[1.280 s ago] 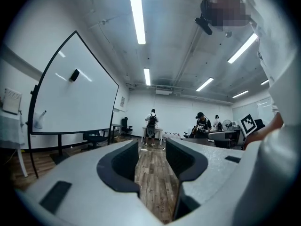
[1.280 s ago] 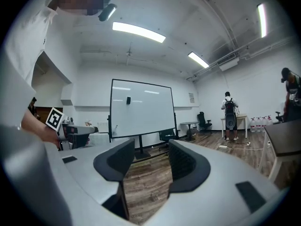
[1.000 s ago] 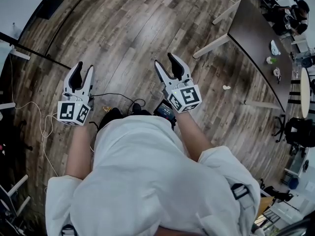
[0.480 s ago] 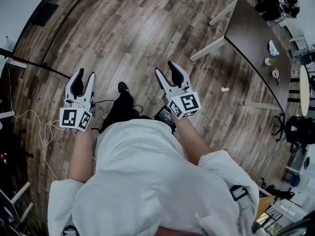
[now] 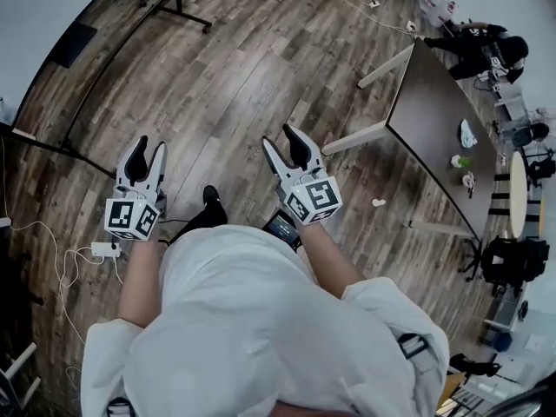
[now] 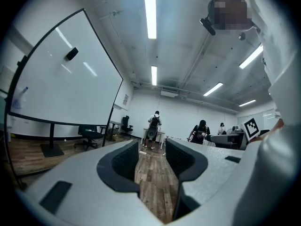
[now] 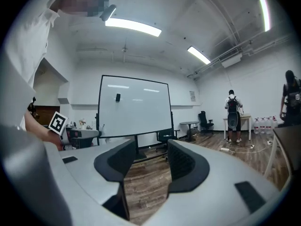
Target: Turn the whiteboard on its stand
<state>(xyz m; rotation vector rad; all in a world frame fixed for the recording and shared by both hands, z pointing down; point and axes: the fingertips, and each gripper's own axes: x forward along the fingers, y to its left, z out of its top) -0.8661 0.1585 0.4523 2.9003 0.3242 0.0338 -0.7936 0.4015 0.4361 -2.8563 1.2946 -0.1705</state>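
Observation:
The whiteboard rises large and close on the left of the left gripper view, with a small black item stuck to it. It stands farther off, straight ahead on its black stand, in the right gripper view. From the head view its white face fills the top left corner and a stand foot rests on the floor. My left gripper is open and holds nothing. My right gripper is open too, with only floor between its jaws. Neither touches the board.
A dark table on pale legs stands to the right, with small items on it. White cables and a power strip lie on the wood floor at the left. People and office chairs are at the far end.
The person has stepped forward across the floor. The table has slid left and down in the head view, and the stand foot has come in at the top. Both grippers keep their pose.

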